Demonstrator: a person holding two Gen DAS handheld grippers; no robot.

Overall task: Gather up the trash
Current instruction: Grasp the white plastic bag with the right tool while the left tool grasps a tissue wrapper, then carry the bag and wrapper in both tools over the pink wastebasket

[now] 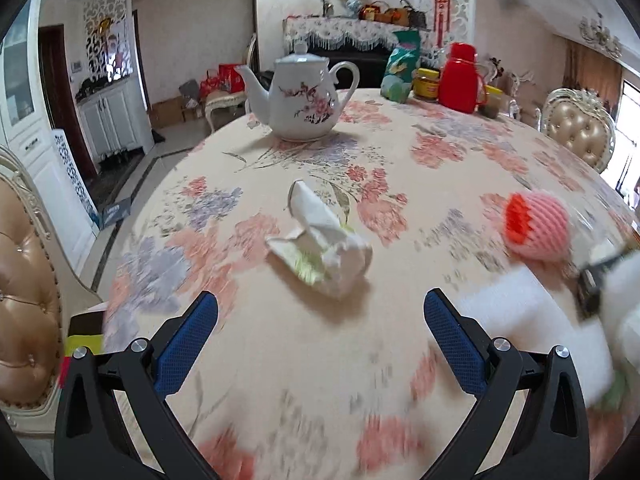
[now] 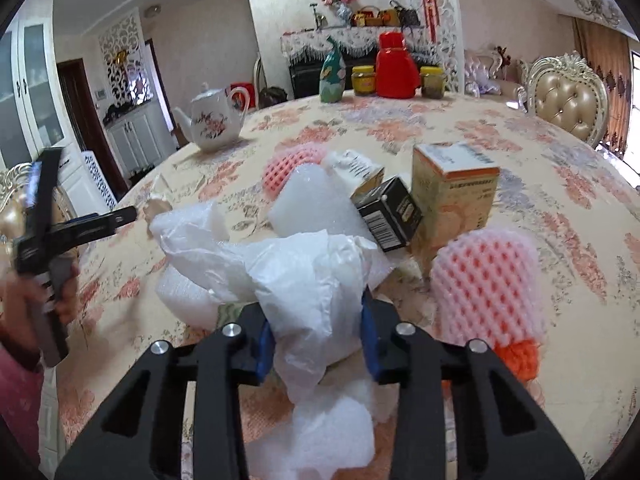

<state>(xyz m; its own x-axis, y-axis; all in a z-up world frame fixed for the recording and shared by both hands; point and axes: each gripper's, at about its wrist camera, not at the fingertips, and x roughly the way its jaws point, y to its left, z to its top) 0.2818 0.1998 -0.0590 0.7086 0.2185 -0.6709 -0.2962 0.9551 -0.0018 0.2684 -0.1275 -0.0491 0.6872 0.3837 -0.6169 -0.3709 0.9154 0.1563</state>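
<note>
Holding my left gripper [image 1: 320, 300] with jaws wide apart, just short of the crumpled wrapper [image 1: 320, 246], which lies on the worktop [image 1: 400, 340] nearer me than the teapot [image 1: 302, 96]. My right gripper [image 2: 318, 344] has its jaws clamped on a white plastic bag [image 2: 304, 280].

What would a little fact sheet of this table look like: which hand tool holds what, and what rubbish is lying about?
left gripper: open, empty, aimed at the crumpled tissue
right gripper: fingers shut on white plastic bag
loose trash: pink foam net, white foam block, black box, tan carton
not trash: teapot, red flask
surface: floral tablecloth
</note>
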